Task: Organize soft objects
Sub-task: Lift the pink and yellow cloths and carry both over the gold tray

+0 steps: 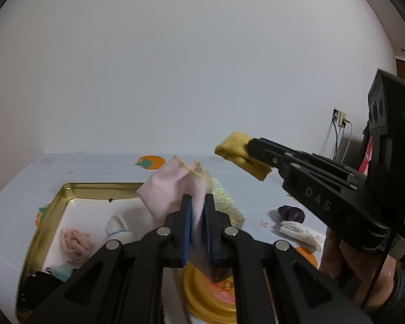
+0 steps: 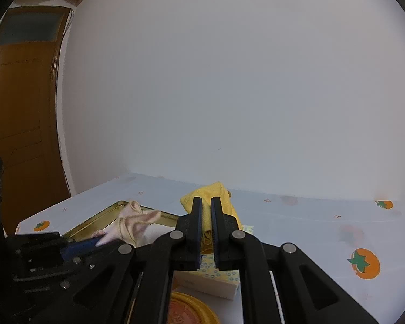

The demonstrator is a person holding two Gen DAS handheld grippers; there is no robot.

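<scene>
Your left gripper (image 1: 198, 210) grasps the pink cloth (image 1: 170, 189) above the gold tray (image 1: 75, 186); your right gripper (image 2: 206, 216) grasps the yellow cloth (image 2: 216, 191).

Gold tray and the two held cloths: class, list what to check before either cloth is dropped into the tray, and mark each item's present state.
1. Left gripper shut on pink cloth: ok.
2. Right gripper shut on yellow cloth: ok.
3. Both cloths lifted off the table: ok.
4. Gold tray has free floor space: ok.
5. Pink cloth directly above the tray: cannot tell.
6. Yellow cloth over the tray: not ok, off to its right.
</scene>
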